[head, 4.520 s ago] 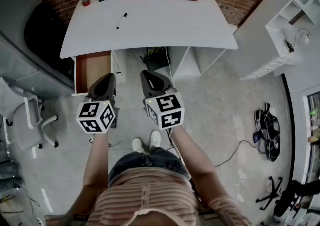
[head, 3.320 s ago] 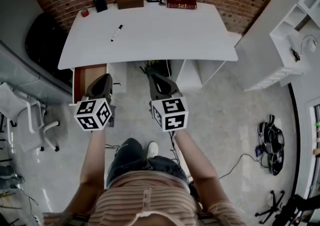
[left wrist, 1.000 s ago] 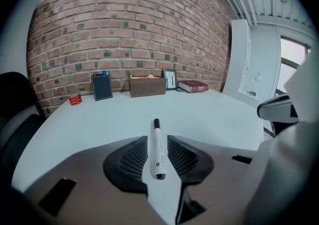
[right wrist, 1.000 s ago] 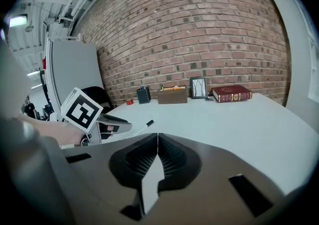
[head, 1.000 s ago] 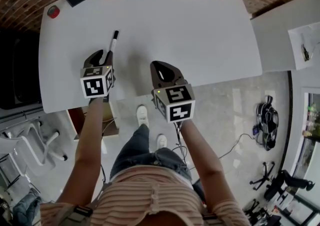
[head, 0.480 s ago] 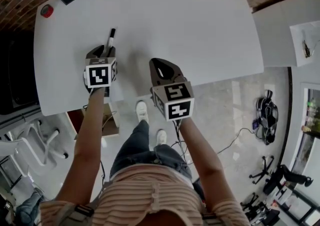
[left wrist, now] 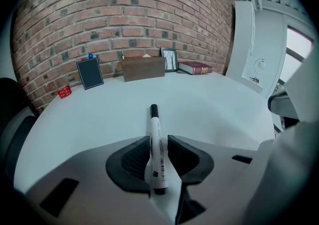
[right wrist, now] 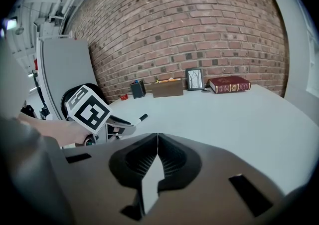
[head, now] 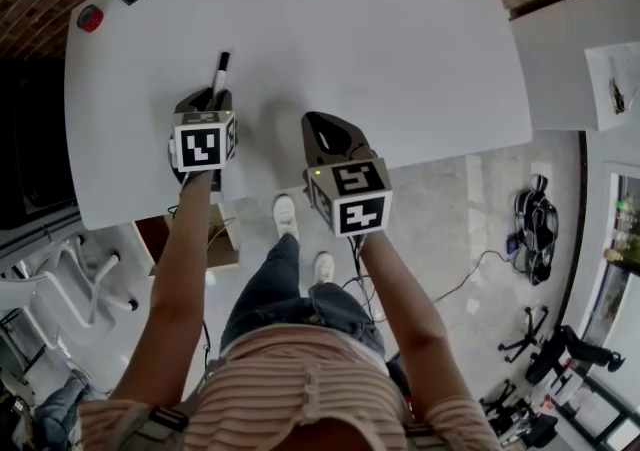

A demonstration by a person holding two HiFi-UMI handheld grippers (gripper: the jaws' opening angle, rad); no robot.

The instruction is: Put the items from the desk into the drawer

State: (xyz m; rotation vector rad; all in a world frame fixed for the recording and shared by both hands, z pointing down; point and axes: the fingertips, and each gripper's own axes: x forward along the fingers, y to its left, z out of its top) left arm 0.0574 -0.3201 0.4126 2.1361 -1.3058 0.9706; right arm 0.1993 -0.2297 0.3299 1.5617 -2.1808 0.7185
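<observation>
The left gripper (left wrist: 157,140) is clamped on the white marker pen with a black cap (left wrist: 155,155). Its dark pads press the barrel from both sides near the rear end, and the capped end points out over the white worktop (head: 380,59). Whether the pen has cleared the surface is hard to tell from these views. The right gripper (right wrist: 158,136) hovers beside it over the worktop's front edge, jaws together with nothing between them.

The grip sits far back on the barrel, so the long front part could swing. The lift is best made straight up and slowly, keeping the pen level. It can then be carried back and to the person's left, to the open wooden drawer (head: 220,247) below the worktop's front left corner, and let go low inside it. The right gripper should keep clear of that path.

Several seconds ago the person stood back from the desk. Both grippers were then over the floor and the pen lay free on the worktop. Half a second ago the left gripper was already at the pen, in nearly the same place.
</observation>
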